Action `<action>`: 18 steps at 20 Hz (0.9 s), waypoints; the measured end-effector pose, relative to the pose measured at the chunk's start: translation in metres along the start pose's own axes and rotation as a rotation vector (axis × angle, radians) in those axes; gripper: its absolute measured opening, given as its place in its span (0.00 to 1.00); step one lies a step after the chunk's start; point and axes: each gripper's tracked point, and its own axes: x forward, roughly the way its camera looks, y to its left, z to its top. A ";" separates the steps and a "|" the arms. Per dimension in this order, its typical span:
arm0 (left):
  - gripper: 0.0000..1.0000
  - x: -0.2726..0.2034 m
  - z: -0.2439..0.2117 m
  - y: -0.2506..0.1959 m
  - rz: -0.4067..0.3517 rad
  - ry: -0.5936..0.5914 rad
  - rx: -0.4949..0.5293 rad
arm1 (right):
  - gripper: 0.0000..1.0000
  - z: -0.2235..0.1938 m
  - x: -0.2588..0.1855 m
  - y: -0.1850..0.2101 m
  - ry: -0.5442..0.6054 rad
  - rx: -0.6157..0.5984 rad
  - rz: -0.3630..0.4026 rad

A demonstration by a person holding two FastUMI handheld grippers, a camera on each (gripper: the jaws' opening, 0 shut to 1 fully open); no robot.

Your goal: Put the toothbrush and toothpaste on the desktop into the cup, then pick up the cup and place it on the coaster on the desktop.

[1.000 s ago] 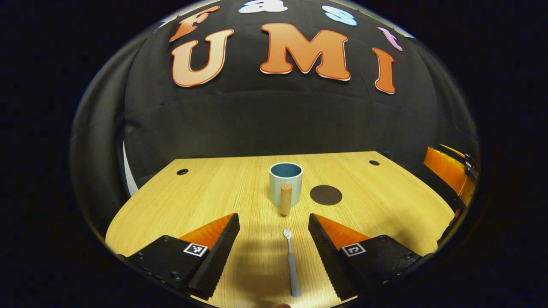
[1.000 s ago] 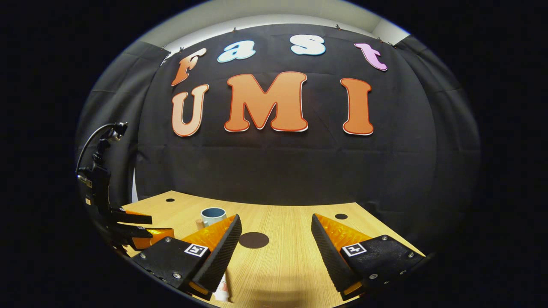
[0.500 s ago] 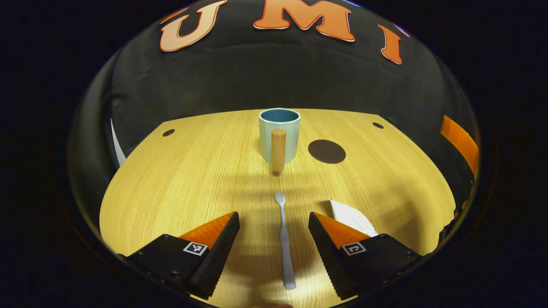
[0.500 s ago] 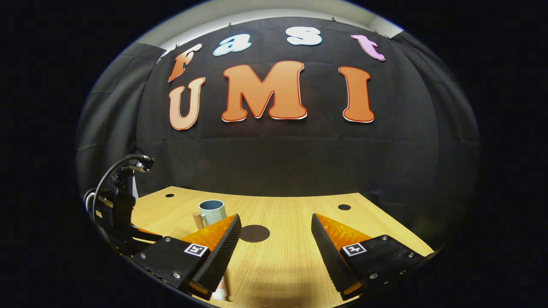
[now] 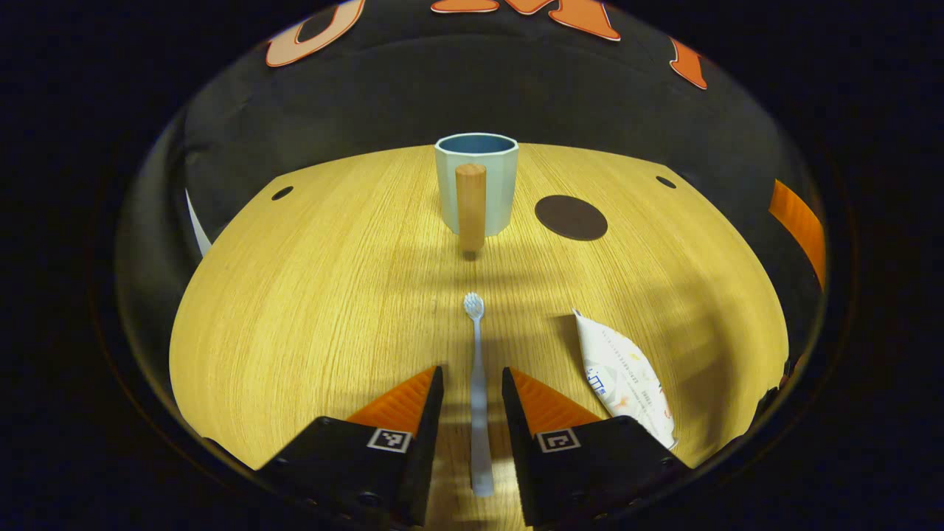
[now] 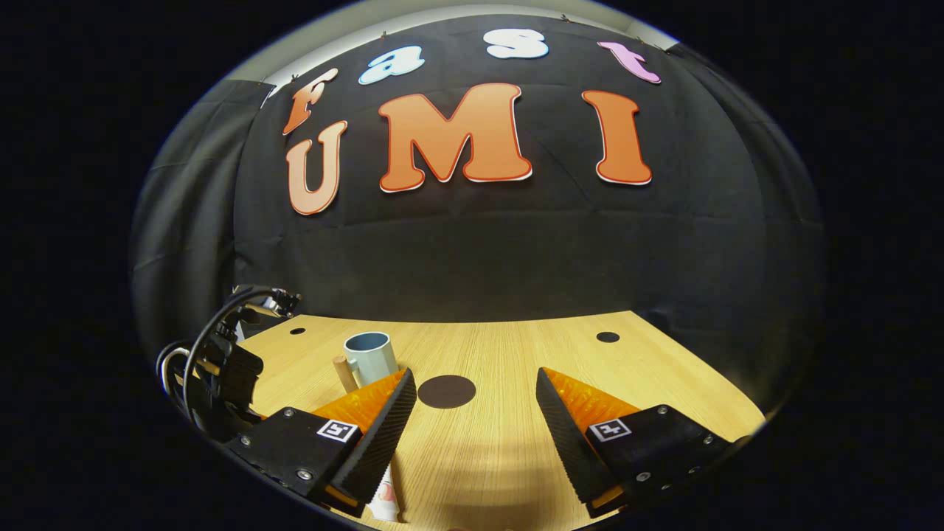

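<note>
Wooden desktop (image 5: 310,310) underneath, bare but for the task's things. At 12 o'clock in the left gripper view, cup (image 5: 481,181) upright, wooden handle (image 5: 470,206) turned toward the camera; coaster (image 5: 571,217) just beside it at about 1 o'clock, apart from it. Toothpaste (image 5: 623,376) flat at 4 o'clock, near the toothbrush yet not touching. Toothbrush (image 5: 478,391) straight along the 6-to-12 line, bristles toward the cup, shaft lying between the fingers of the left gripper (image 5: 472,380). Jaws there narrowed around the shaft with slivers of wood visible either side; contact not certain, so probably not yet clamped. Right gripper (image 6: 476,398) spread wide, holding nothing, poised above the desktop with the coaster at 12 o'clock between its fingers and the cup at 11. Biggest risk: cup knocked over by the tall brush on entry, handle side being the awkward one. Next: thin, round shaft rolling or pivoting on closing, given a grip so near the tail end. Lesser: fingertips scraping the desktop, or the toothpaste nudged aside.
</note>
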 end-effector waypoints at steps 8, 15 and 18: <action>0.17 0.006 0.006 -0.008 -0.018 -0.006 -0.001 | 0.97 -0.011 0.001 0.009 0.051 0.003 0.022; 0.07 0.005 0.010 -0.001 -0.079 -0.072 -0.038 | 0.93 -0.028 -0.006 0.031 0.127 -0.003 0.084; 0.07 -0.002 0.018 0.010 -0.081 -0.124 -0.040 | 0.86 -0.040 -0.008 0.044 0.170 -0.009 0.125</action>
